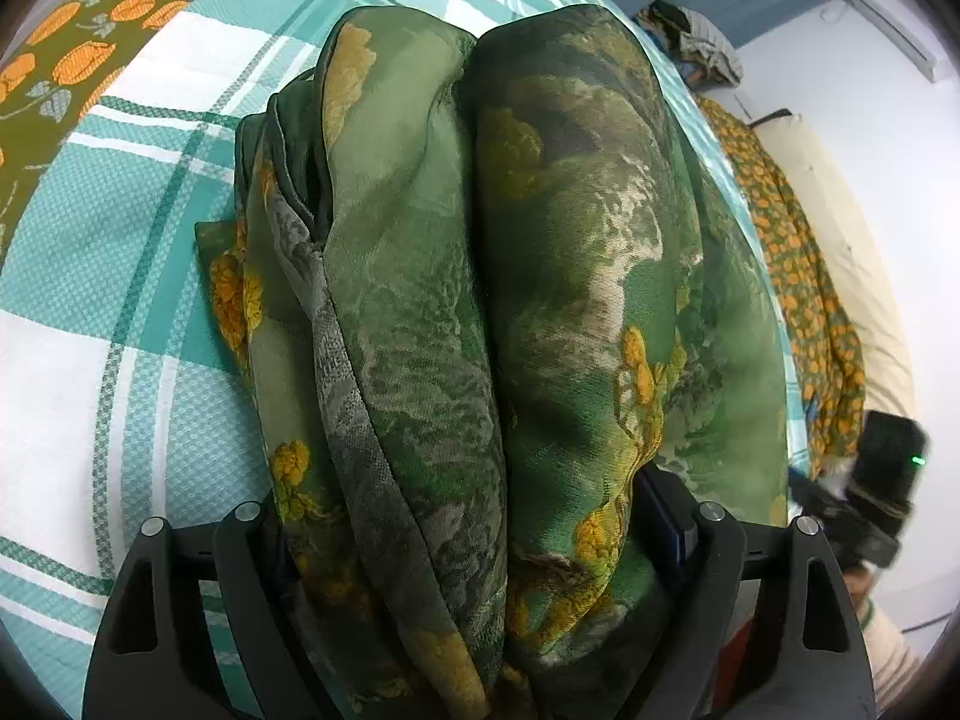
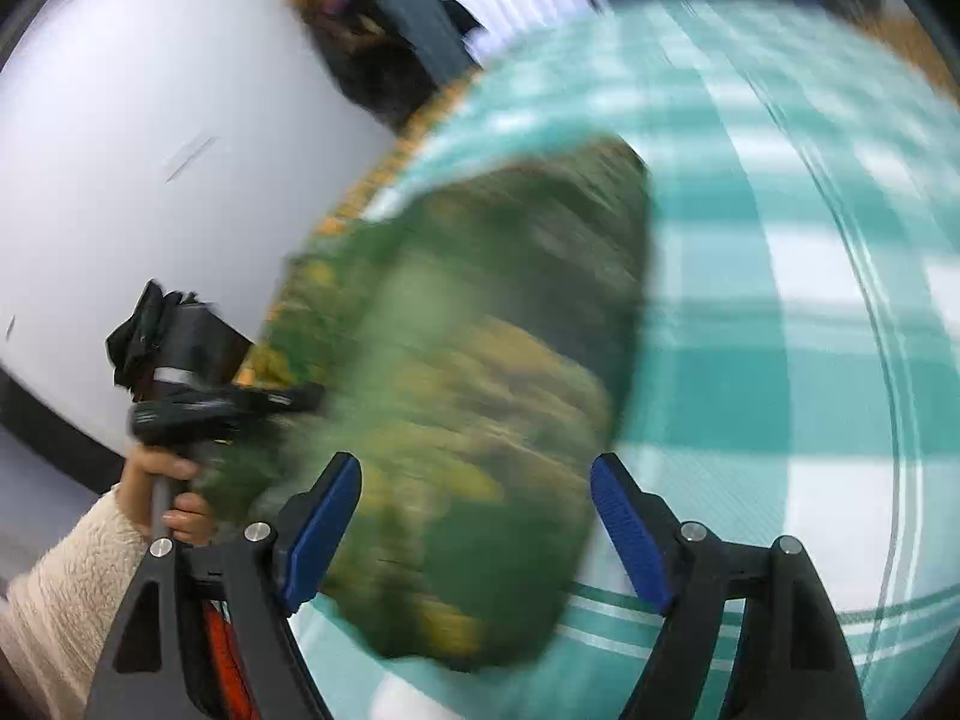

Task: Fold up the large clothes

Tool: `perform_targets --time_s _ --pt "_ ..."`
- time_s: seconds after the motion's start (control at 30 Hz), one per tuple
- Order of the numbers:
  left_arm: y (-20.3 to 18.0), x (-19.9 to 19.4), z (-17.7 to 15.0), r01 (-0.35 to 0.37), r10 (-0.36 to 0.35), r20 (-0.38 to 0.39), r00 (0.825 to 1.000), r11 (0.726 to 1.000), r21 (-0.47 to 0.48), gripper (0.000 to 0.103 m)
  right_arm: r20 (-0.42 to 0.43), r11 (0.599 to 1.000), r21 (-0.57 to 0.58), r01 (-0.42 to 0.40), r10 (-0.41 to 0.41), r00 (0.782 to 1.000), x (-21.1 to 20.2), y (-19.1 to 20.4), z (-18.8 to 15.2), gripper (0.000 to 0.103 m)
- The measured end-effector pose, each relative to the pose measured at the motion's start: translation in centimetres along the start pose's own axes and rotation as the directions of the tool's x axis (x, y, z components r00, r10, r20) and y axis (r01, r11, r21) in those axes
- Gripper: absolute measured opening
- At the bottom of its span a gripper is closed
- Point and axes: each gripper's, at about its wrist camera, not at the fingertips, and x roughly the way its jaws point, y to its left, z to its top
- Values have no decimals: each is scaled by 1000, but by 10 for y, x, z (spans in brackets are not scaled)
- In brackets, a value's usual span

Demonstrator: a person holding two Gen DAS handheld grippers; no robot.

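The garment (image 1: 480,300) is a thin green cloth with yellow flower print, folded into a thick bundle on a teal and white checked sheet (image 1: 120,300). My left gripper (image 1: 486,516) is closed around the bundle's near end, with cloth bulging between and over its fingers. In the right wrist view the same bundle (image 2: 468,390) appears blurred. My right gripper (image 2: 477,516) is open and empty above its near edge, blue pads (image 2: 630,528) spread wide. The left gripper (image 2: 204,402) and the hand holding it show at the bundle's left.
A flowered olive and orange quilt (image 1: 804,276) lies along the bed's far side by a white wall (image 1: 870,150). More of it shows at top left (image 1: 72,48). A pile of clothes (image 1: 702,42) sits at the bed's far end.
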Motion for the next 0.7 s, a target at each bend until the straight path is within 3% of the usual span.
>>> perform_targets --time_s 0.07,0.17,0.3,0.43,0.5,0.6,0.7 --pt "-1 0 0 -5 5 1 1000 1000 -1 86 -37 997 54 -63 65 997 17 -17 -1 81" --pt "3 -1 0 -5 5 2 1000 1000 -13 86 -24 977 123 -175 179 984 37 -29 5 82" --pt "7 -2 -3 -14 15 15 1000 999 -36 80 -32 950 216 -227 239 970 64 -39 10 82" --pt "-14 -22 -10 -55 53 61 997 998 33 62 -16 984 77 -163 165 986 40 -14 11 65" --pt "-24 -34 -13 -54 49 92 995 997 54 56 8 988 9 -153 153 988 27 2 10 62" --pt "-41 -55 -9 -42 30 150 988 996 78 55 63 984 -67 -168 172 983 8 24 15 62" --pt "-55 -68 16 -26 9 211 977 996 80 55 101 975 -84 -206 214 972 -3 24 40 62"
